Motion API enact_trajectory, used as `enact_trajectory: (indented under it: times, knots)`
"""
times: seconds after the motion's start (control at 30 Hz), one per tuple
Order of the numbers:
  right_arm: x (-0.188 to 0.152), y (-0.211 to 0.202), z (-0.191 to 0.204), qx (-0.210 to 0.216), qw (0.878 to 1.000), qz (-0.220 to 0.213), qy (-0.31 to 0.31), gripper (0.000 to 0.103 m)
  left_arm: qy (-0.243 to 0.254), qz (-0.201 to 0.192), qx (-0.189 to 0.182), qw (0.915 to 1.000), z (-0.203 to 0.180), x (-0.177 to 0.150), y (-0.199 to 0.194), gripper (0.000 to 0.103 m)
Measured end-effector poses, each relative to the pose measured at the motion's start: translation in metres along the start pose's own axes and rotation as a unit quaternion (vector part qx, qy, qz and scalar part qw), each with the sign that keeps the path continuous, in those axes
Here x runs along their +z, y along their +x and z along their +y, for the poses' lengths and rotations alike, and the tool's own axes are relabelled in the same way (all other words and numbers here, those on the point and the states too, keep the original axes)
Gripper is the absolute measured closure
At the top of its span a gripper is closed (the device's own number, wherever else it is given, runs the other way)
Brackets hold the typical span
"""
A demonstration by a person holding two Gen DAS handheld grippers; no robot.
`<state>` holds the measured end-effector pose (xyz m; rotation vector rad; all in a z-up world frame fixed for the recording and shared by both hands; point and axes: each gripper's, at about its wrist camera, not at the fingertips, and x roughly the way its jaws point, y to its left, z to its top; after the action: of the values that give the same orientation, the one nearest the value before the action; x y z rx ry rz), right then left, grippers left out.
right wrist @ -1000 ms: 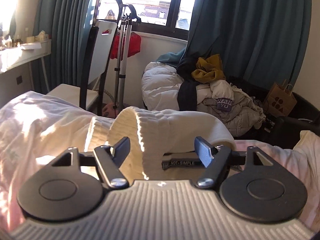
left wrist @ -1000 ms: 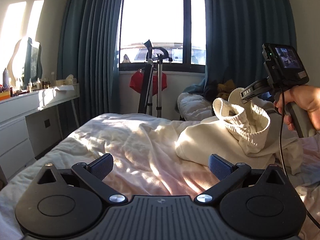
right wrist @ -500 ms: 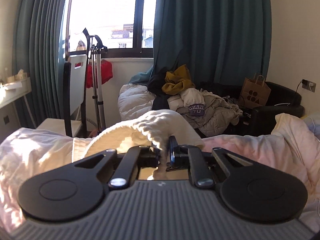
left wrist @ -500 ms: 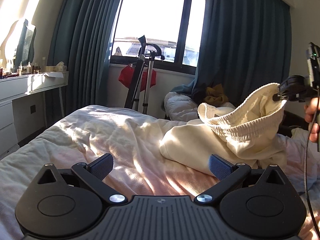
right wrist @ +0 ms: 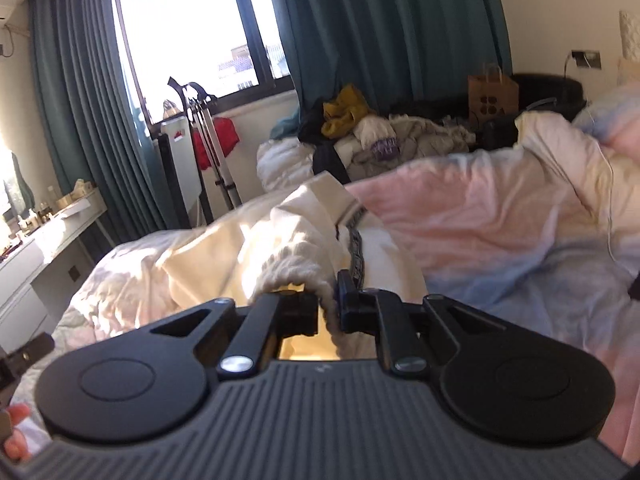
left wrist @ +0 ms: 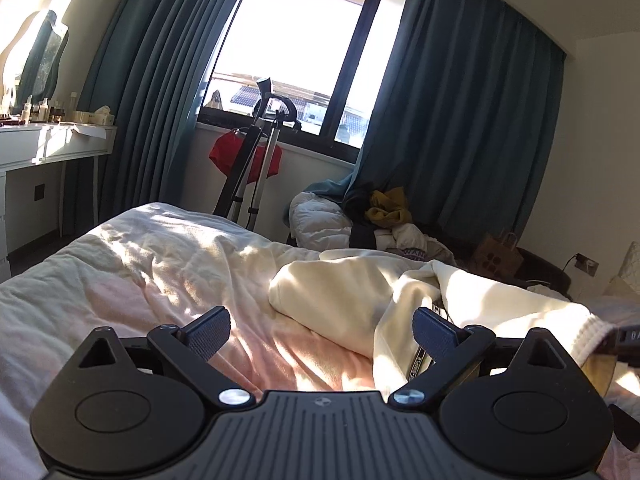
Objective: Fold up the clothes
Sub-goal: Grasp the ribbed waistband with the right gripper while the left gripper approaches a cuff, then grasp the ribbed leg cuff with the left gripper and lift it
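Observation:
A cream sweatshirt (left wrist: 344, 288) lies bunched on the bed, its ribbed hem (left wrist: 576, 324) stretched toward the lower right. My left gripper (left wrist: 320, 330) is open just in front of it, and its right finger (left wrist: 434, 330) overlaps the cloth near a black label strip. In the right wrist view my right gripper (right wrist: 329, 304) is shut on the sweatshirt's ribbed hem (right wrist: 296, 264), and the cream cloth (right wrist: 224, 248) trails away from the jaws. Its tip (left wrist: 626, 338) shows at the right edge of the left wrist view.
The bed has a rumpled cream and pink duvet (left wrist: 160, 264). Beyond it a heap of clothes (right wrist: 372, 136) lies under teal curtains, with a stand and red cloth (left wrist: 248, 156) by the window. A white dresser (left wrist: 48, 148) stands left. A hand (right wrist: 16, 436) shows at lower left.
My right gripper, open around the hem a second ago, closed on it and pulled it down and toward me. The left gripper stayed open and came nearer the sweatshirt.

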<state>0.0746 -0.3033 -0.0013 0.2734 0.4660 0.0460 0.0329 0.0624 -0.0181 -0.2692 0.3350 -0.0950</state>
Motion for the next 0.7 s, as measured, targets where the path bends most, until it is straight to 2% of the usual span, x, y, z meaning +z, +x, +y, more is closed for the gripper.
enact_trajectory:
  times: [0.07,0.17,0.33,0.57,0.7]
  knots:
    - [-0.017,0.003,-0.018,-0.015,0.999,0.03,0.016,0.091,0.001,0.019,-0.002,0.9998,-0.004,-0.007,0.003,0.007]
    - [-0.027,0.004,-0.046,-0.015,0.995,0.059,0.072,0.089,0.013,0.051,-0.007,0.9986,-0.011,-0.021,0.011,0.009]
    - [-0.04,-0.014,-0.078,0.007,0.987,0.057,0.148,0.086,0.002,0.094,-0.036,0.9949,-0.017,-0.034,0.025,0.02]
    - [-0.032,-0.038,-0.098,0.048,0.983,0.018,0.174,0.081,0.019,0.108,-0.075,0.9912,-0.033,-0.042,0.035,0.026]
    - [-0.03,-0.034,-0.1,0.083,0.979,0.019,0.187,0.08,0.042,0.117,-0.088,0.9884,-0.047,-0.048,0.052,0.029]
